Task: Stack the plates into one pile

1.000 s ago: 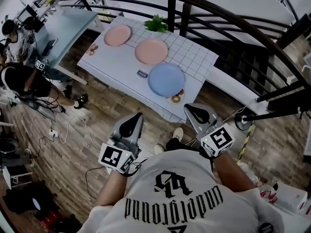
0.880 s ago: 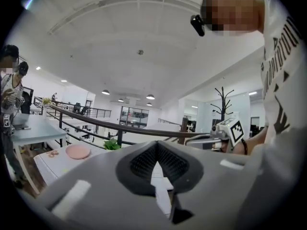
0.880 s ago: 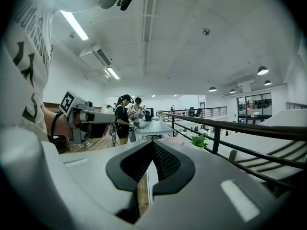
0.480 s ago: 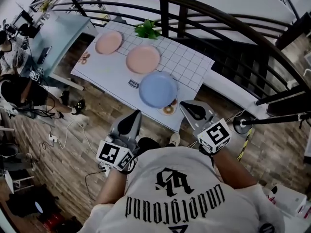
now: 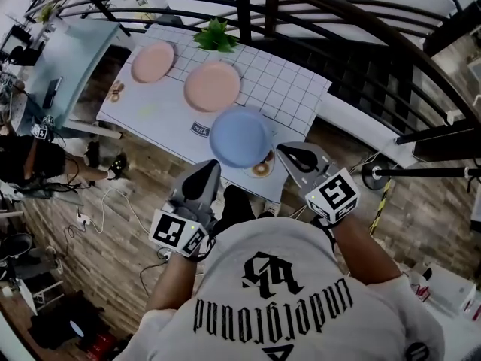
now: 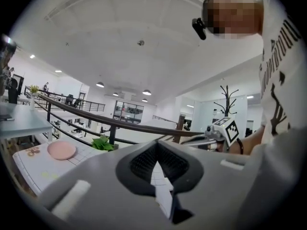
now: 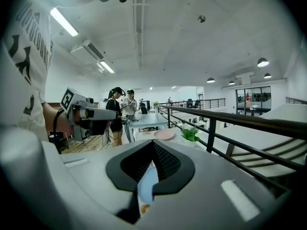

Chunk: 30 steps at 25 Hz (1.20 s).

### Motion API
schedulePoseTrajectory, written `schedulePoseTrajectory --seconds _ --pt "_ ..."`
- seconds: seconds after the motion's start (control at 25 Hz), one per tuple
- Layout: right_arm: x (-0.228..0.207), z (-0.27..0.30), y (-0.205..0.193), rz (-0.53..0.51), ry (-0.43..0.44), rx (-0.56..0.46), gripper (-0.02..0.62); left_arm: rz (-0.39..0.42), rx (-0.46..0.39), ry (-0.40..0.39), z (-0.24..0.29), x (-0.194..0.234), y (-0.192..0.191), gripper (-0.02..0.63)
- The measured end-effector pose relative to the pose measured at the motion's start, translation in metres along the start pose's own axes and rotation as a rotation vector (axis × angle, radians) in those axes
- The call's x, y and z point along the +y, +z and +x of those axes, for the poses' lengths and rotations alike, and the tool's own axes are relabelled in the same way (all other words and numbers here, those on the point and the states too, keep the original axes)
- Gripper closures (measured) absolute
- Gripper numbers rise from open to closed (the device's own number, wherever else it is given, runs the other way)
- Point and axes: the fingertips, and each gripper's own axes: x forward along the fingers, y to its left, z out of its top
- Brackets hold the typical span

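Table (image 5: 293, 89): three plates in a diagonal row, none touching. Left plate (image 5: 152, 61) is by the far left corner, middle plate (image 5: 213, 86) is central, and near plate (image 5: 240, 138) is at the near edge. Plant (image 5: 216, 36) sits on the far edge, behind the middle plate. Left gripper (image 5: 207, 167) is at the near edge and right gripper (image 5: 291, 152) at the right edge, flanking the near plate.

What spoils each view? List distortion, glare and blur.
Head view: fisheye bows the railing into an arc; the blue plate is sharp. Left gripper view: black vignetted corners, the near left gripper soft. Right gripper view: a ceiling strip light glares.
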Motion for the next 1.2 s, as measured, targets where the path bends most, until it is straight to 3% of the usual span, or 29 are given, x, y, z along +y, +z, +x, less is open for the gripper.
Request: schedulePoseTrajectory --seconds 0.28,0.6,0.92,1.2 --pt "-0.034 0.041 -0.036 0.101 -0.063 0.1 0.596 0.007 0.095 -0.056 0.036 0.05 -0.027 0.557" --pt "-0.068 0.075 -0.107 0.229 -0.127 0.245 0.571 -0.084 0.21 -0.083 0.066 0.107 -0.08 0.557" --pt "-0.093 0.096 -0.189 0.357 -0.167 0.413 0.514 -0.112 0.326 -0.147 0.086 0.133 -0.151 0.557" --pt "-0.106 0.112 -0.249 0.47 -0.18 0.505 0.512 -0.149 0.408 -0.157 0.097 0.151 -0.2 0.557"
